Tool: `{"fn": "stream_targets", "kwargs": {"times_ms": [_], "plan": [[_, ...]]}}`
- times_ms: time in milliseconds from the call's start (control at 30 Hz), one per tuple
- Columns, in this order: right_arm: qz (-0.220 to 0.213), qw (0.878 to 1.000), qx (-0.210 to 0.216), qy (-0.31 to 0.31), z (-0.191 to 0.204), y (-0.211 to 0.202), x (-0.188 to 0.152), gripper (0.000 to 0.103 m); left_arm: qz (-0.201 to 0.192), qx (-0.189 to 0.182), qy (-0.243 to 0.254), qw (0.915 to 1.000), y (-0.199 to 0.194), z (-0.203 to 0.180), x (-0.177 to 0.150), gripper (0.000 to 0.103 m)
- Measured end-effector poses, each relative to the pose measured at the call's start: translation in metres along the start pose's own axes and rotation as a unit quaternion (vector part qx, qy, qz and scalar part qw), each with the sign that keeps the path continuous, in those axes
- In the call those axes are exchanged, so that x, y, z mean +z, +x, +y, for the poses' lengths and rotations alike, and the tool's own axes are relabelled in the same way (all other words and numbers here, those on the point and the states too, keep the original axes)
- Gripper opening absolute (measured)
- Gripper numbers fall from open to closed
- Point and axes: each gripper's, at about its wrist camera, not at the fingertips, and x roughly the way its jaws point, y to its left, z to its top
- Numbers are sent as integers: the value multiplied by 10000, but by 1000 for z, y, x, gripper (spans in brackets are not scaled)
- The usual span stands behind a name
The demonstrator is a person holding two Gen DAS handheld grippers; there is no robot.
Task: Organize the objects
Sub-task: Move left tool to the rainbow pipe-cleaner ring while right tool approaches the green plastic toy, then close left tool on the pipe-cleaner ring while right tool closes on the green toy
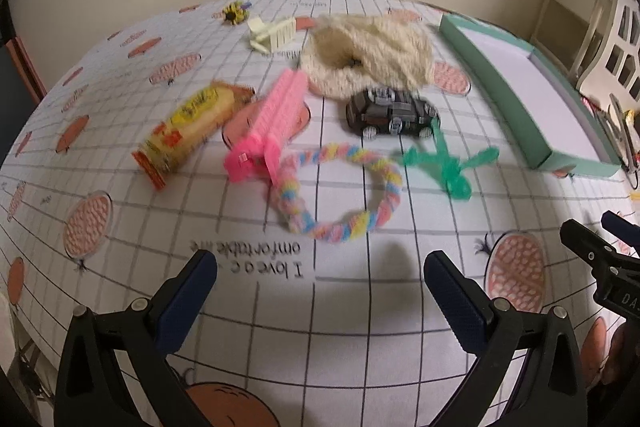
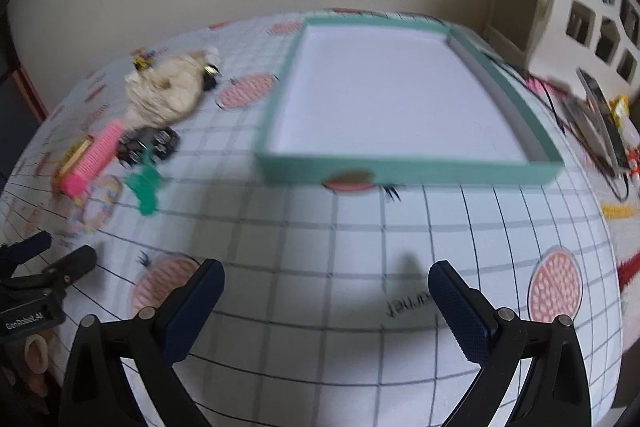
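left tongs (image 1: pixel 320 279): spread wide, nothing between them, hanging over the tabletop (image 1: pixel 360 307) and its grid-and-pineapple cloth
right tongs (image 2: pixel 326 287): same deal, gaping and empty, over a bare patch of cloth; they poke in at the far right edge of the left view too
pastel ring (image 1: pixel 340 191): a twisted pipe-cleaner loop, the closest thing ahead of the left tongs, near but not touching
green pipe-cleaner figure (image 1: pixel 452 163): just right of the ring, lying flat
pink comb (image 1: pixel 272 123): lies at a slant left of the ring, near end right up against the loop
snack packet (image 1: pixel 188 131): yellow and orange, just left of the comb
toy car (image 1: pixel 390 113): black, beyond the ring, green figure's tip by its front wheel
fluffy cream thing (image 1: pixel 368 55): right behind the car, too blurry to say what it is
cream clip (image 1: pixel 272 33): farther back, left of the fluff
yellow-black fuzzy toy (image 1: pixel 236 11): way at the far edge
teal tray (image 2: pixel 400 169): empty white inside, straight ahead of the right tongs and well apart from them, right of the whole pile
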Motion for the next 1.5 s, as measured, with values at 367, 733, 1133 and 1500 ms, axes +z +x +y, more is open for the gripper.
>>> {"fn": "stream_targets", "kwargs": {"times_ms": [367, 733, 1133, 1500], "plan": [[-233, 9948, 799, -593, 49, -22, 45, 103, 82, -100, -599, 9981, -6, 32, 20, 103], [53, 9836, 1284, -1265, 91, 0, 61, 82, 196, -159, -785, 9966, 2, 39, 22, 88], [478, 9784, 1633, -1177, 94, 28, 57, 52, 435, -276, -957, 9941, 16, 41, 21, 60], [630, 9750, 1947, -863, 88, 36, 56, 24, 473, -420, -1019, 9928, 16, 40, 22, 33]]}}
